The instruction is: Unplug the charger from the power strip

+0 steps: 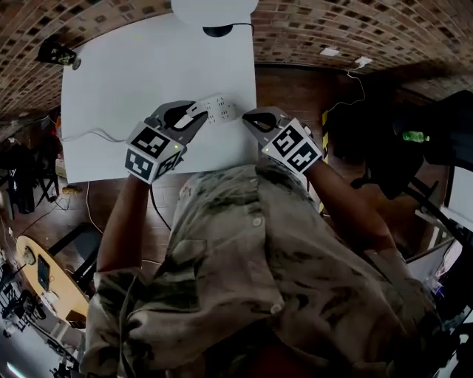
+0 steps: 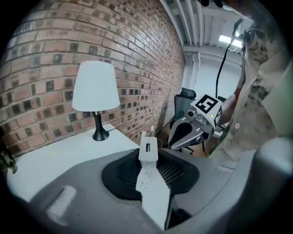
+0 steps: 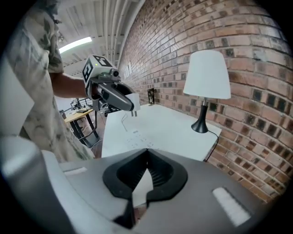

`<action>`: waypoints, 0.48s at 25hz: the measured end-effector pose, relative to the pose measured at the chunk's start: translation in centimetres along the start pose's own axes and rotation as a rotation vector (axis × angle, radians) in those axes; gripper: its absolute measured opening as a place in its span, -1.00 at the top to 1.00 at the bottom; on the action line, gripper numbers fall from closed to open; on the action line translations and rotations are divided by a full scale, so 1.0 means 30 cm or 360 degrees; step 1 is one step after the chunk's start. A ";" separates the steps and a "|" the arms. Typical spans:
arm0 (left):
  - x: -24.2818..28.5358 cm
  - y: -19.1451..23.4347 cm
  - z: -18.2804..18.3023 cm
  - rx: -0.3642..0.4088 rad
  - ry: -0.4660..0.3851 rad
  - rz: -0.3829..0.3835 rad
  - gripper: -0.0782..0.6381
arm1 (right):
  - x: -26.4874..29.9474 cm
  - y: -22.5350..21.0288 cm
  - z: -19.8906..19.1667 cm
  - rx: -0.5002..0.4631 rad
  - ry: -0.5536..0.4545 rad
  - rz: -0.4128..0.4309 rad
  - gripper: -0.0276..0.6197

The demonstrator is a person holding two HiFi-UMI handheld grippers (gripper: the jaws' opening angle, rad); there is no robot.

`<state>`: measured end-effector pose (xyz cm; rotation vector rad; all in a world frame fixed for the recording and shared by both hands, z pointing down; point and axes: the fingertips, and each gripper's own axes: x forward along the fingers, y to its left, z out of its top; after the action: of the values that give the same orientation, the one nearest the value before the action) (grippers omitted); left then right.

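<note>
My left gripper (image 1: 198, 112) is shut on a small white charger (image 2: 148, 153) with a slot in its near face. It holds the charger in the air. In the right gripper view the charger (image 3: 131, 101) shows two bare prongs pointing down, free of any socket. The white power strip (image 1: 220, 111) lies just past it on the white table (image 1: 133, 74), and its socket holes (image 3: 137, 139) face up. My right gripper (image 1: 247, 117) hangs at the strip's right end with its tips together and nothing between them. The left gripper view shows the right gripper (image 2: 173, 144) off to the right of the charger.
A white lamp (image 1: 214, 9) on a black stem stands at the table's far edge against the brick wall. The strip's cord (image 1: 96, 135) trails left across the table. An office chair (image 2: 185, 98) and a wooden desk (image 3: 78, 116) stand off the table's ends.
</note>
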<state>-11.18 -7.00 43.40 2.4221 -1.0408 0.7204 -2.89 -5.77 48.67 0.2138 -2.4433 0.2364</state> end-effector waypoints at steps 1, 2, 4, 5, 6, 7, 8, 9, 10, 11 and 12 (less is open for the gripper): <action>-0.025 -0.021 0.013 -0.0022 -0.0032 0.0045 0.49 | -0.041 0.003 0.000 -0.0007 -0.0024 0.0004 0.90; -0.048 -0.047 0.026 -0.0047 -0.0060 0.0089 0.49 | -0.082 0.006 -0.002 -0.0017 -0.0045 0.0010 0.90; -0.087 -0.112 0.049 -0.0081 -0.0116 0.0180 0.49 | -0.165 0.018 -0.015 -0.0040 -0.0081 0.0027 0.90; -0.103 -0.152 0.058 -0.0092 -0.0140 0.0222 0.49 | -0.205 0.026 -0.027 -0.0054 -0.0095 0.0039 0.90; -0.118 -0.197 0.066 -0.0107 -0.0159 0.0261 0.49 | -0.243 0.035 -0.042 -0.0071 -0.0104 0.0052 0.90; -0.131 -0.245 0.071 -0.0126 -0.0173 0.0296 0.49 | -0.278 0.044 -0.056 -0.0091 -0.0114 0.0068 0.90; -0.144 -0.294 0.073 -0.0154 -0.0183 0.0327 0.49 | -0.311 0.053 -0.067 -0.0112 -0.0125 0.0087 0.90; -0.157 -0.341 0.073 -0.0188 -0.0191 0.0358 0.49 | -0.340 0.063 -0.077 -0.0132 -0.0138 0.0108 0.90; -0.172 -0.387 0.069 -0.0222 -0.0199 0.0389 0.49 | -0.366 0.072 -0.088 -0.0152 -0.0148 0.0130 0.90; -0.189 -0.429 0.060 -0.0253 -0.0205 0.0421 0.49 | -0.389 0.080 -0.100 -0.0170 -0.0155 0.0151 0.90; -0.207 -0.468 0.049 -0.0278 -0.0208 0.0453 0.49 | -0.408 0.089 -0.110 -0.0188 -0.0160 0.0169 0.90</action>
<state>-3.84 4.56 36.29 2.2203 -1.4573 0.5376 7.93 -1.31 43.10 0.0449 -2.5621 0.1299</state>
